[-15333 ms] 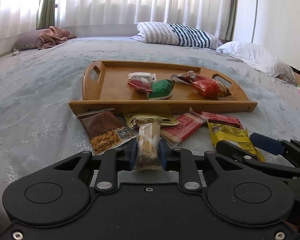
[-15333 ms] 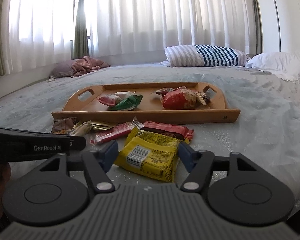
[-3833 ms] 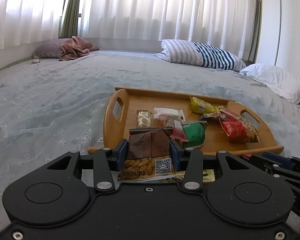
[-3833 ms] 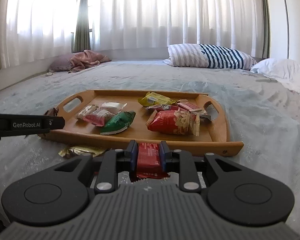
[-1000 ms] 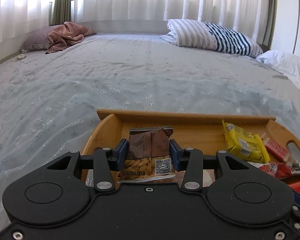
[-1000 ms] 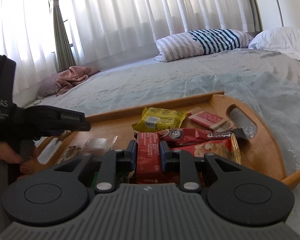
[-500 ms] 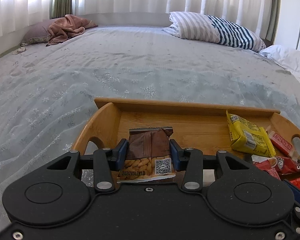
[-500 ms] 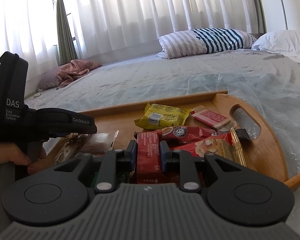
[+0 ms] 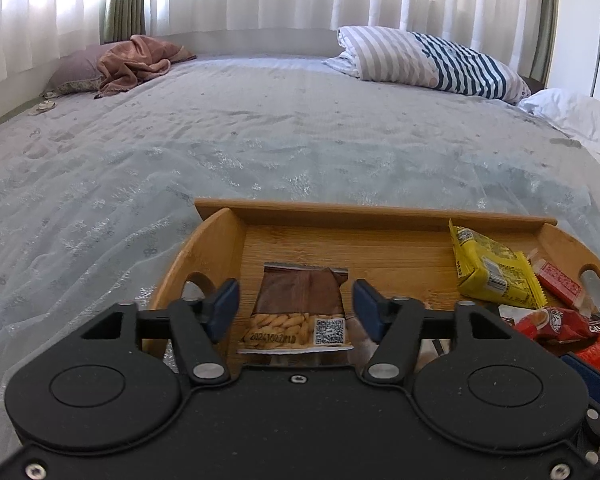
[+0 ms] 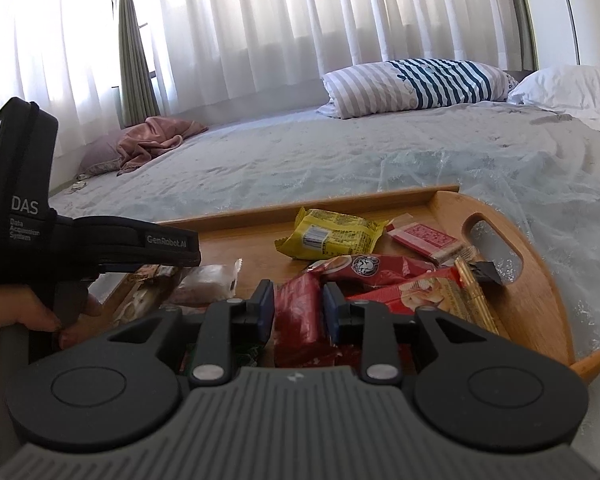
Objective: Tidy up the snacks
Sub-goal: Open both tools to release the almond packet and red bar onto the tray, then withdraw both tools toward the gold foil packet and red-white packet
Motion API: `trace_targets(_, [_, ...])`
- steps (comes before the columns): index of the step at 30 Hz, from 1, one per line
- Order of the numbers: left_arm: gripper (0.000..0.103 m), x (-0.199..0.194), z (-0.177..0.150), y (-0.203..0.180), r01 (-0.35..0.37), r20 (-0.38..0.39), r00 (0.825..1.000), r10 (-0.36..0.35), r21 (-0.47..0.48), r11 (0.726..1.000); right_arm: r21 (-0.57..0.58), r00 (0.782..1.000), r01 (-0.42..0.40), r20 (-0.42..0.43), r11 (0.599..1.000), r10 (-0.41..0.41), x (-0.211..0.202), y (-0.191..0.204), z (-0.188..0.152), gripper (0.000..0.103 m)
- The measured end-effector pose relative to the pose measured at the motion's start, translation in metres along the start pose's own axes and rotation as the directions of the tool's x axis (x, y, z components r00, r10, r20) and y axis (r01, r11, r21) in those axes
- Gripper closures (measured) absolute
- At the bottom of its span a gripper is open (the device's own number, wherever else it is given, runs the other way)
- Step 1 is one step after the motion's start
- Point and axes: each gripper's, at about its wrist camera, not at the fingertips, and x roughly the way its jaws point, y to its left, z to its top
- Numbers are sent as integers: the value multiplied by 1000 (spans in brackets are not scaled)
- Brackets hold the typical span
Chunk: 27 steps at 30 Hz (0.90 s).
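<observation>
In the left wrist view my left gripper (image 9: pixel 296 306) is open over the left end of the wooden tray (image 9: pixel 372 214). The brown almond packet (image 9: pixel 300 310) lies between its fingers, apart from both pads. A yellow packet (image 9: pixel 492 272) and red packets (image 9: pixel 560 322) lie to the right in the tray. In the right wrist view my right gripper (image 10: pixel 298 310) is shut on a red snack bar (image 10: pixel 298 316), low over the tray (image 10: pixel 540 292) and the red packets (image 10: pixel 380 268). The yellow packet (image 10: pixel 332 232) lies beyond.
The tray sits on a pale blue bedspread (image 9: pixel 260 140). A striped pillow (image 9: pixel 428 60), a white pillow (image 9: pixel 580 120) and a brown cloth (image 9: pixel 136 60) lie at the far side. The left gripper's body (image 10: pixel 80 244) and the hand holding it fill the left of the right wrist view.
My left gripper has opened and let go of the almond packet, which now rests in the tray. My right gripper still holds the red bar, slightly lower over the tray.
</observation>
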Motion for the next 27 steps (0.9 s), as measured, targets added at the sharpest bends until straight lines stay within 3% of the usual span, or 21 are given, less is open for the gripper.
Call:
trace_targets(2, [34, -6, 0, 2, -1, 8, 1000, 1, 1, 1000, -6, 1000, 1, 7, 1000, -1, -4, 1, 0, 49])
trace_targets(11, [21, -48, -13, 12, 27, 41, 999, -28, 30, 999, -61, 999, -14, 39, 998, 17, -28, 8, 4, 36])
trace_targets(21, [13, -103, -43, 15, 70, 81, 994, -78, 102, 992, -95, 995, -78, 49, 992, 83, -61, 4, -1, 17])
trace_targets(27, [12, -126, -62, 23, 120, 62, 990, -125, 87, 989, -125, 989, -141, 30, 982, 146, -85, -1, -15, 13])
